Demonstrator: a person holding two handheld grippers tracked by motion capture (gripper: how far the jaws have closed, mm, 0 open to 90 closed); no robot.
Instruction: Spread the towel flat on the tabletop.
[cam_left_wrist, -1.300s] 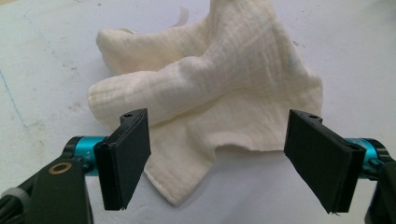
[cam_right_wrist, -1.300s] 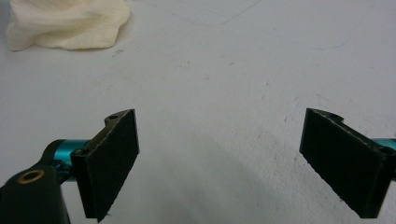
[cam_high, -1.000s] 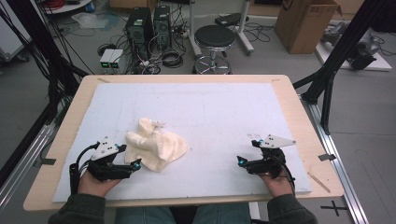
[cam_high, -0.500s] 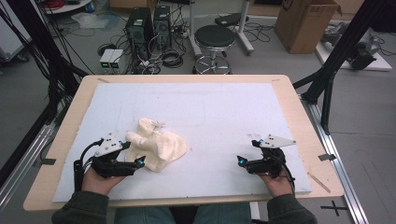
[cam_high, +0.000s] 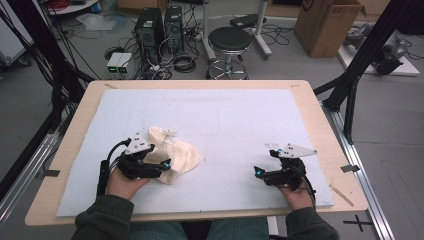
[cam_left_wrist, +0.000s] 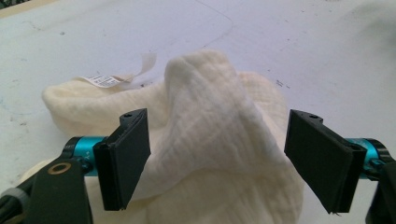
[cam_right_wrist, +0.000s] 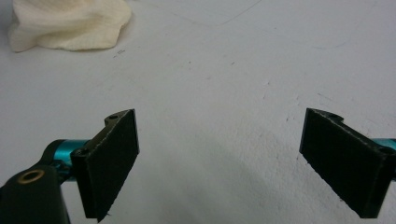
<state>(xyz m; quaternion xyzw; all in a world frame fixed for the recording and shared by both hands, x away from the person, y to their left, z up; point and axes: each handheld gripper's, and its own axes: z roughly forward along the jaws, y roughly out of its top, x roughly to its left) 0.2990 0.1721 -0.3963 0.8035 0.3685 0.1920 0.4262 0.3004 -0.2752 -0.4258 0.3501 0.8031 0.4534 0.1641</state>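
A crumpled cream cloth (cam_high: 177, 154) with a small white tag (cam_left_wrist: 108, 80) lies on the white mat (cam_high: 225, 120), left of the middle. My left gripper (cam_high: 161, 168) is at the cloth's near left edge, jaws open and standing either side of a raised fold of the cloth (cam_left_wrist: 210, 116). My right gripper (cam_high: 258, 172) rests low over bare mat near the front right, jaws open and empty (cam_right_wrist: 219, 163). From the right gripper view the cloth (cam_right_wrist: 70, 23) lies far off at the upper left.
The mat covers a wooden table (cam_high: 80, 125) whose front edge is near the person's sleeves. Beyond the far edge stand a black stool (cam_high: 230, 40), computer towers (cam_high: 157, 27) with cables and a cardboard box (cam_high: 327, 27). Black frame legs (cam_high: 360, 65) flank the table.
My left gripper has moved forward and to the right, up to the cloth, so its open jaws now straddle a fold. The right gripper has stayed still.
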